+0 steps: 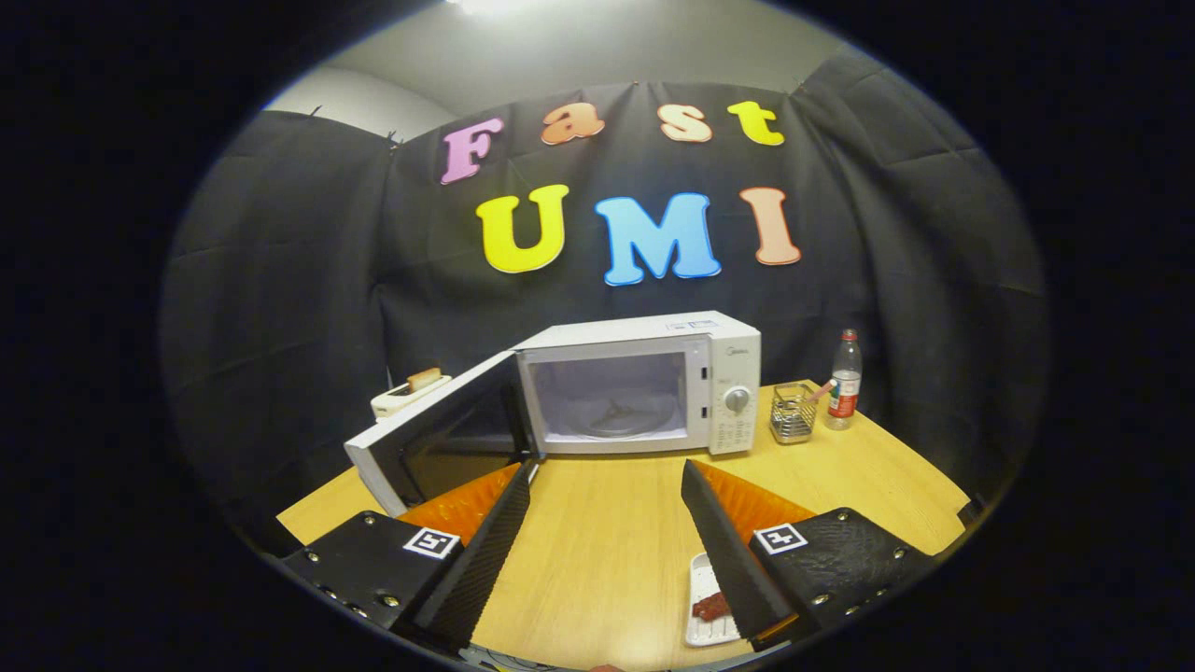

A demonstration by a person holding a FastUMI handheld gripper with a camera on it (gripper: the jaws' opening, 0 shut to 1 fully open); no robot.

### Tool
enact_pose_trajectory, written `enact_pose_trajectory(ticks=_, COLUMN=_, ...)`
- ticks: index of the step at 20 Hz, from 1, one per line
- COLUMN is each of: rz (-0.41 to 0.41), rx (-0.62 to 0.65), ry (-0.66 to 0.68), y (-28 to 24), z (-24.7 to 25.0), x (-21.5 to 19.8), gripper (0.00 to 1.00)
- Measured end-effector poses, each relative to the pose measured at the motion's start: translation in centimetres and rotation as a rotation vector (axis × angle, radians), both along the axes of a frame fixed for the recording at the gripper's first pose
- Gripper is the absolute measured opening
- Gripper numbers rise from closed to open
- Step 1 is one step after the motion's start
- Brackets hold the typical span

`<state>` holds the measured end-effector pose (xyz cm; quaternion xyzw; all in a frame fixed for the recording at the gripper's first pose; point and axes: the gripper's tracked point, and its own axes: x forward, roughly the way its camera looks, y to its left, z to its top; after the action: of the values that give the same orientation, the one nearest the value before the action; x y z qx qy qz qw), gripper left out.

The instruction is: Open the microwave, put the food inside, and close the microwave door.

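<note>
Microwave open, food waiting on the surface, hand-held gripper empty.

The white microwave point(644, 383) stood beyond the fingers at the back of the wooden surface point(607, 523), its door point(434, 443) swung wide toward the left finger and the glass turntable point(616, 420) visible inside. The food, a reddish piece point(709, 607) on a small white tray point(700, 583), lay on the surface close in, just beside the right finger's inner edge. The hand-held gripper point(607, 485) had its fingers spread wide apart, holding nothing. Right of the microwave stood a clear glass holder point(792, 413) and, next to it, a plastic bottle point(844, 381). A white toaster point(411, 392) sat behind the open door.
</note>
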<state>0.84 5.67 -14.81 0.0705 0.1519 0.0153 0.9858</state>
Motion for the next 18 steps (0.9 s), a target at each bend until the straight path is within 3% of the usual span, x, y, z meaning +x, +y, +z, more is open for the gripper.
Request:
enact_pose_trajectory(ticks=6, rz=-0.137, rx=0.059, ry=0.098, y=-6.6, z=-3.9, x=-0.6, gripper=0.99)
enact_pose_trajectory(ticks=18, rz=-0.219, rx=0.249, ry=0.278, y=-11.7, z=-12.4, x=-3.3, gripper=0.98)
